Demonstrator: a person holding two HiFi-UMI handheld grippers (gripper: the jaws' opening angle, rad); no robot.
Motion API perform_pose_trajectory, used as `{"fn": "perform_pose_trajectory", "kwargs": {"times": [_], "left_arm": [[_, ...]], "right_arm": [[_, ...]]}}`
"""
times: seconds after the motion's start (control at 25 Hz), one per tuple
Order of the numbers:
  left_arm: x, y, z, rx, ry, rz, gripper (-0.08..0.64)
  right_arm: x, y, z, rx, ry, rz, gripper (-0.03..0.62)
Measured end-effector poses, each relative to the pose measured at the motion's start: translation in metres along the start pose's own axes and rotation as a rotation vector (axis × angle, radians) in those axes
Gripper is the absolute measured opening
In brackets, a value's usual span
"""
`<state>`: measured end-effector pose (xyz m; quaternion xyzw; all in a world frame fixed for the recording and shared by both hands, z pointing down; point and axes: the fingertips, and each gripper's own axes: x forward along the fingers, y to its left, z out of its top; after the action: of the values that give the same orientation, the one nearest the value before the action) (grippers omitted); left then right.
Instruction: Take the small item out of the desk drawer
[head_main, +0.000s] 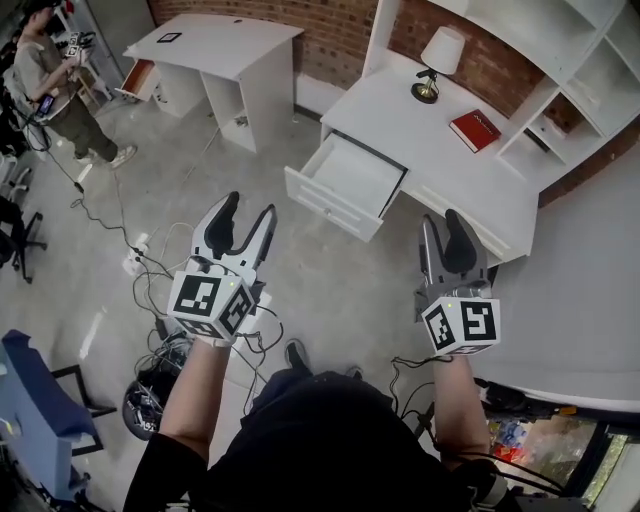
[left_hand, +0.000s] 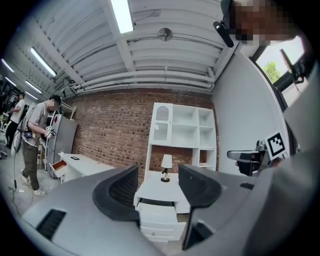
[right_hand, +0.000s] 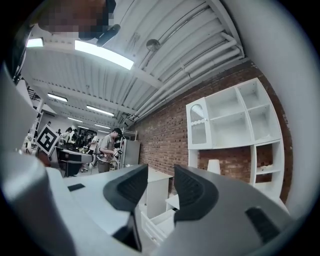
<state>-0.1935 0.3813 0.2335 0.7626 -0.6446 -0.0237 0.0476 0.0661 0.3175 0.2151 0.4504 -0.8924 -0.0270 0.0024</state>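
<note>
Grey concrete floor (head_main: 330, 290) runs up to a rough red brick wall (head_main: 340, 30), matte and scuffed, with loose black and white cables (head_main: 150, 260) trailing across it; against the brick stands a white desk (head_main: 420, 150), smooth and flat-topped with squared edges, carrying a boxy open shelving unit (head_main: 560, 70) of the same painted finish; a second white desk (head_main: 215, 45) sits further back, and a person (head_main: 60, 90) stands well apart at the far left; the desk drawer (head_main: 345, 185) is already pulled out, a shallow rectangular tray with a panelled front, so the opening step looks done; its pale interior shows nothing that I can make out, so the small item is either hidden or too small to tell from here; the reach in, the grasp and the lift out all appear left to do; both tools hang short of the desk, over bare floor; the left gripper (head_main: 249, 205) has its curved dark ribbed pads spread wide with only air between them; the right gripper (head_main: 441, 218) also stands fully parted and empty, aimed level toward the drawer; on the desktop a lamp (head_main: 438, 62) with a white cone shade and brassy round base stands near a flat red book (head_main: 475, 130)
</note>
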Motion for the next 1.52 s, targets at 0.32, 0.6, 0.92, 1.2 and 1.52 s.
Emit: {"fn": "perform_pose_trajectory", "kwargs": {"times": [0.32, 0.6, 0.92, 1.2, 1.52], "left_arm": [[0.019, 0.047, -0.009, -0.032, 0.024, -0.041, 0.233], [0.055, 0.053, -0.019, -0.045, 0.05, -0.067, 0.233], [0.106, 0.067, -0.023, -0.017, 0.081, -0.026, 0.233], [0.187, 0.062, -0.026, -0.029, 0.095, -0.003, 0.233], [0.252, 0.051, -0.048, -0.109, 0.143, 0.023, 0.233]], "right_arm": [[0.034, 0.023, -0.005, -0.002, 0.025, -0.043, 0.159], [0.066, 0.013, -0.017, 0.026, 0.039, -0.039, 0.154], [0.126, -0.017, -0.035, 0.073, 0.026, 0.015, 0.15], [0.185, -0.067, -0.053, 0.103, 0.046, 0.063, 0.15], [0.229, -0.129, -0.079, 0.155, 0.06, 0.09, 0.145]]}}
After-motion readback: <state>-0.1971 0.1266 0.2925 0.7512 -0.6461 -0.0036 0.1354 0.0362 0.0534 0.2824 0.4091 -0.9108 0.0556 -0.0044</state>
